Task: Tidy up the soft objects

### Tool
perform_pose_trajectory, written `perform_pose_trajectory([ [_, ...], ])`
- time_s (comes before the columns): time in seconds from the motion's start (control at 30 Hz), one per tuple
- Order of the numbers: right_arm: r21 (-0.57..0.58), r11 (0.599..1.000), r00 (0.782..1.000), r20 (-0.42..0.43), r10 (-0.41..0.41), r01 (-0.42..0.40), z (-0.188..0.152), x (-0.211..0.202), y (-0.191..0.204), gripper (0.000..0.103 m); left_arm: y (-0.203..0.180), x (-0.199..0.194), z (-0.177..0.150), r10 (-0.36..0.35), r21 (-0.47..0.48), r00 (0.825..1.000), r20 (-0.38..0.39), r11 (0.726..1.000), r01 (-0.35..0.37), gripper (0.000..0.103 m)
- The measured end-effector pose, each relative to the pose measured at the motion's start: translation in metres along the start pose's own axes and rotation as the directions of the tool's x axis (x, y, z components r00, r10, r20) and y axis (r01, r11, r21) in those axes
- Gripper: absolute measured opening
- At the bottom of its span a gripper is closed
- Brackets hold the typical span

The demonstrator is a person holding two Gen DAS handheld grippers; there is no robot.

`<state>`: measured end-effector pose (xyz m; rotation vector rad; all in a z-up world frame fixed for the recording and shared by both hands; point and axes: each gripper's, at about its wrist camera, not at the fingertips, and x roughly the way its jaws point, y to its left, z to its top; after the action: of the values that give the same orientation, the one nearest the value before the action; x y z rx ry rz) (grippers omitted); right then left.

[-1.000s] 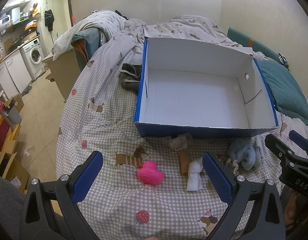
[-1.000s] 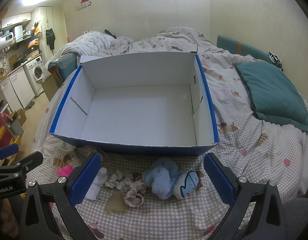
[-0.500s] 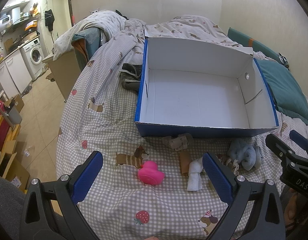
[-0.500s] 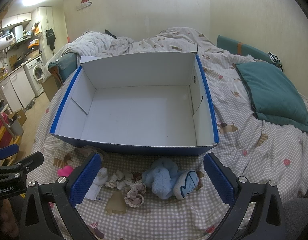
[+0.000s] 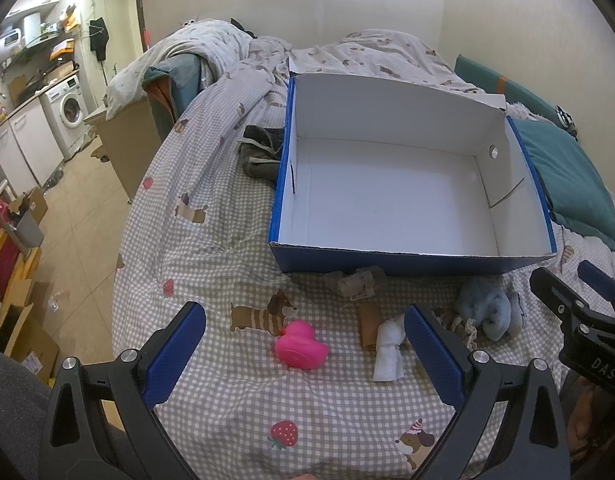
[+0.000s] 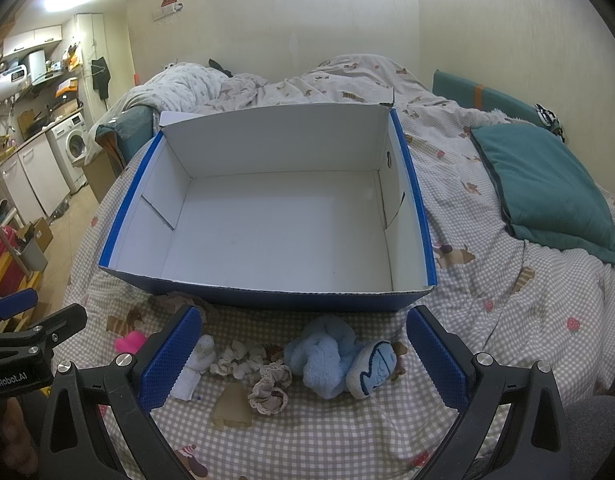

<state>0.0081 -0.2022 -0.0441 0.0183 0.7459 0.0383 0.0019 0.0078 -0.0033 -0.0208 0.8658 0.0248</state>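
Nothing has changed: both my claws, left gripper (image 5: 303, 344) and right gripper (image 6: 301, 342), stay open, box (image 6: 267, 294) in frame centre empty.

I count one blue box (image 6: 267, 300), one pink duck (image 5: 301, 346), one blue plush (image 6: 327, 356), one rolled white sock (image 5: 389, 354), two frilly scrunchies (image 6: 269, 388), one teal pillow (image 6: 547, 184).
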Motion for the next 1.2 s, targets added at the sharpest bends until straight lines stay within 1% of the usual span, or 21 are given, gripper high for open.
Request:
perform_pose_trajectory([
  [1.2, 0.002, 1.000, 1.000, -0.014, 0.002, -0.002, 0.0008, 0.0008, -0.0011, 0.103, 0.0007, 0.0006, -0.0008, 0.002, -0.003, 1.000, -0.003, 1.000, -0.002, 0.100],
])
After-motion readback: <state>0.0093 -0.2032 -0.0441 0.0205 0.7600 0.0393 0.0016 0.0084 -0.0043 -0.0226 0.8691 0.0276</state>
